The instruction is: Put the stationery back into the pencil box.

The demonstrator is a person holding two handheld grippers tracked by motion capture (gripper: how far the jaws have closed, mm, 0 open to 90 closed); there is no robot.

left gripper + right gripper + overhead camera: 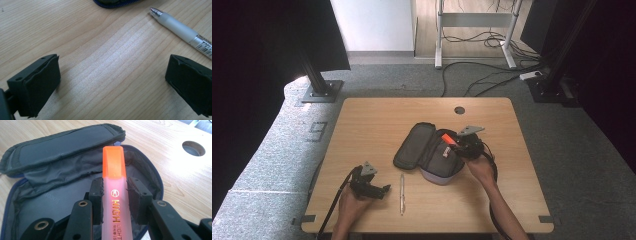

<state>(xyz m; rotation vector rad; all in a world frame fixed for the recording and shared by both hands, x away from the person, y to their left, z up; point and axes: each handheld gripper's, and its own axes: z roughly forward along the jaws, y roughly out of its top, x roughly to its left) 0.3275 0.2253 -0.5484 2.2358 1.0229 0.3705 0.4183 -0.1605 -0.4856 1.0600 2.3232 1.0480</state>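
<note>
An orange highlighter (114,182) with an orange cap sticks out between the jaws of my right gripper (115,187), which is shut on it. It hovers over the open inside of a dark pencil case (50,182), whose lid lies flipped back. From above, the right gripper (462,142) with the highlighter (448,138) sits at the right edge of the pencil case (429,147). My left gripper (379,190) rests low at the table's front left, jaws wide apart over bare wood (112,75). A pen (180,27) lies just beyond its right jaw.
The pen (402,194) lies on the wooden table (362,120) between my two hands, pointing away from me. A round cable hole (459,110) sits near the far edge. Beyond the table are stand feet and cables on the floor.
</note>
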